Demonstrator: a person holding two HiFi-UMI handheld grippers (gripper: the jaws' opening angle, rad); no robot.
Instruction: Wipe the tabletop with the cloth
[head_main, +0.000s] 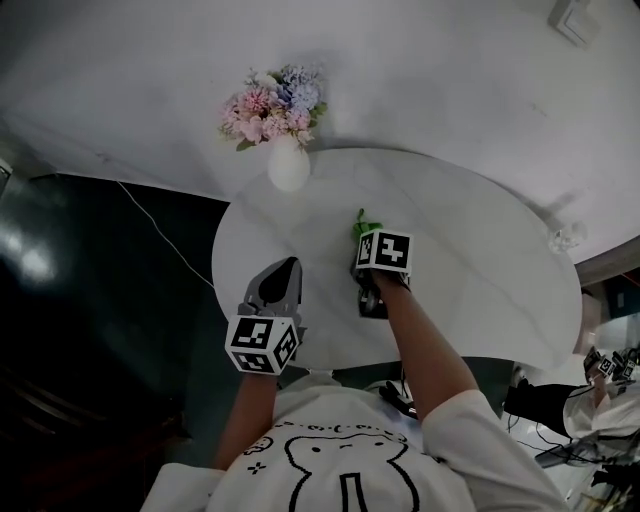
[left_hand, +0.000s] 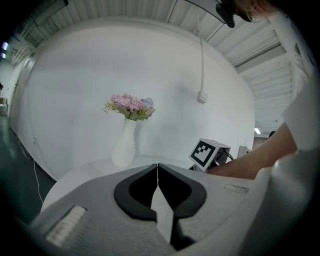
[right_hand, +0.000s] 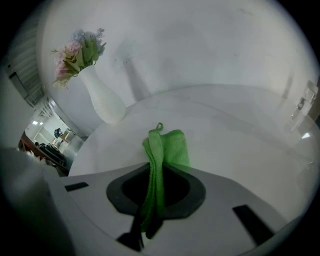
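Note:
A green cloth (right_hand: 162, 150) hangs folded from my right gripper (right_hand: 155, 172), whose jaws are shut on it; its free end reaches toward the round white tabletop (right_hand: 240, 150). In the head view the right gripper (head_main: 365, 240) is over the middle of the table (head_main: 470, 270), with a bit of the cloth (head_main: 362, 224) showing past its marker cube. My left gripper (head_main: 285, 272) hovers over the table's near left edge. Its jaws (left_hand: 158, 172) are shut with nothing between them.
A white vase (head_main: 288, 165) with pink and blue flowers (head_main: 275, 105) stands at the table's far left edge, near the white wall. The vase (right_hand: 102, 97) also shows in the right gripper view. A small clear object (head_main: 565, 238) sits at the table's right edge. Dark floor lies to the left.

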